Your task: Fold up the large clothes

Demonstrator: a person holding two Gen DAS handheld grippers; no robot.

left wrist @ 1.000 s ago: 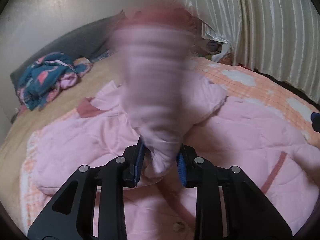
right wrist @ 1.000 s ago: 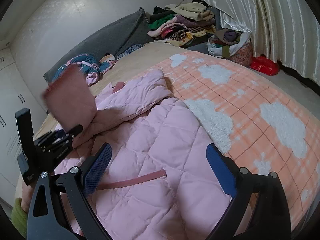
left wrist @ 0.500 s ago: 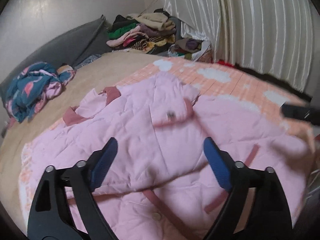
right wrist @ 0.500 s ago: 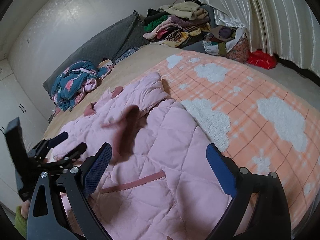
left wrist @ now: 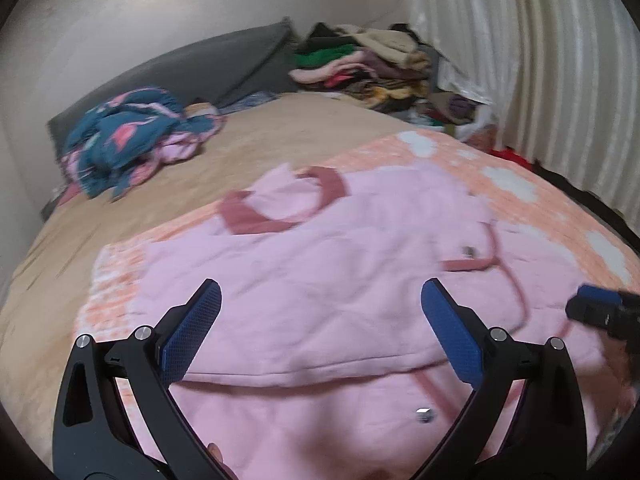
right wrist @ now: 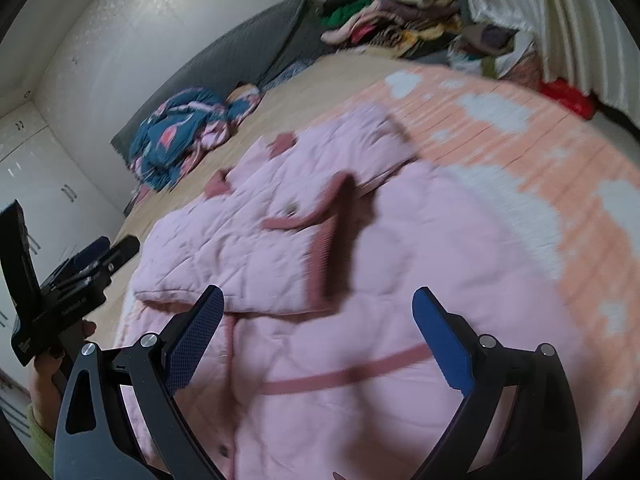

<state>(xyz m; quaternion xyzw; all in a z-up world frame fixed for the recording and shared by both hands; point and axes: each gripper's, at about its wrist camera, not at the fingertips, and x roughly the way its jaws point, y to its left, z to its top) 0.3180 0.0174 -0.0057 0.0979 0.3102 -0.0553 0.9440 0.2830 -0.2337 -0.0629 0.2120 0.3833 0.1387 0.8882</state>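
One sleeve (right wrist: 320,216) lies folded across the coat (left wrist: 320,280); the rest is unfolded. Left gripper (left wrist: 320,332) opening, empty; right gripper (right wrist: 316,336) spread, empty.

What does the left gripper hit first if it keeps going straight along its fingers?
Most likely the pink coat spread on the bed. The left gripper points down at its folded upper layer, jaws opening with nothing between them. Depth is unclear, so the exact contact spot is a guess.
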